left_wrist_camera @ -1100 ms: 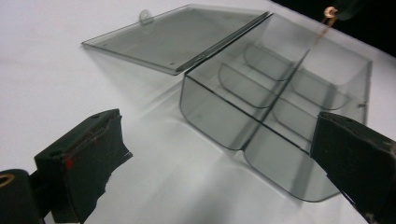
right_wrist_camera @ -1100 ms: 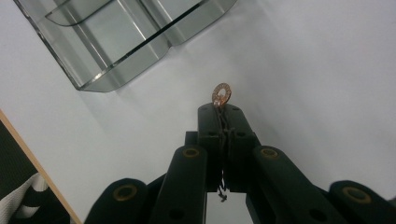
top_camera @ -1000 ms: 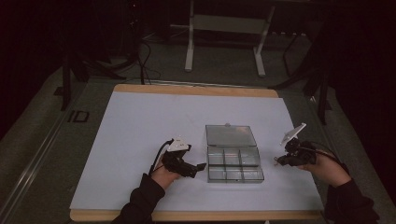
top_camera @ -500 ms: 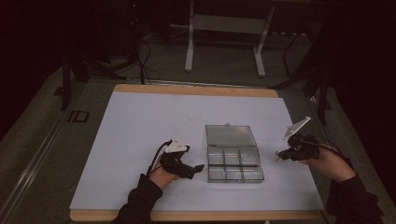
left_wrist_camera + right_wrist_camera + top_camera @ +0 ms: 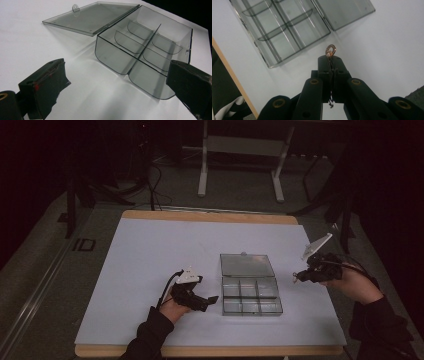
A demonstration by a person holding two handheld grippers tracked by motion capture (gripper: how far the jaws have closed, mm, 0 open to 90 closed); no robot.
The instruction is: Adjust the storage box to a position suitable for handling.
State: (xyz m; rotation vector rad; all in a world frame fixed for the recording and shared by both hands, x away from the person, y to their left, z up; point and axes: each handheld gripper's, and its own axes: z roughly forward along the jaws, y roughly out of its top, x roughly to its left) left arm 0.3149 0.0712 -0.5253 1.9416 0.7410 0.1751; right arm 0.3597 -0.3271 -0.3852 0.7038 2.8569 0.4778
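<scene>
A clear plastic compartment box lies on the white tabletop with its lid folded flat behind it. Its several compartments look empty. My left gripper rests just left of the box, jaws wide open and pointing at it. In the left gripper view the box and lid lie ahead of my left gripper. My right gripper hovers right of the box. In the right gripper view, my right gripper is shut on a small gold ring, and a thin thread hangs between the jaws.
The table's wooden edge runs along the front. Beyond the far edge stand a metal frame and cables on a dark floor. The box lies ahead and left of the right gripper's jaws.
My right gripper has drifted slightly away from me and upward beside the box, still holding the ring. The left gripper has stayed in place.
</scene>
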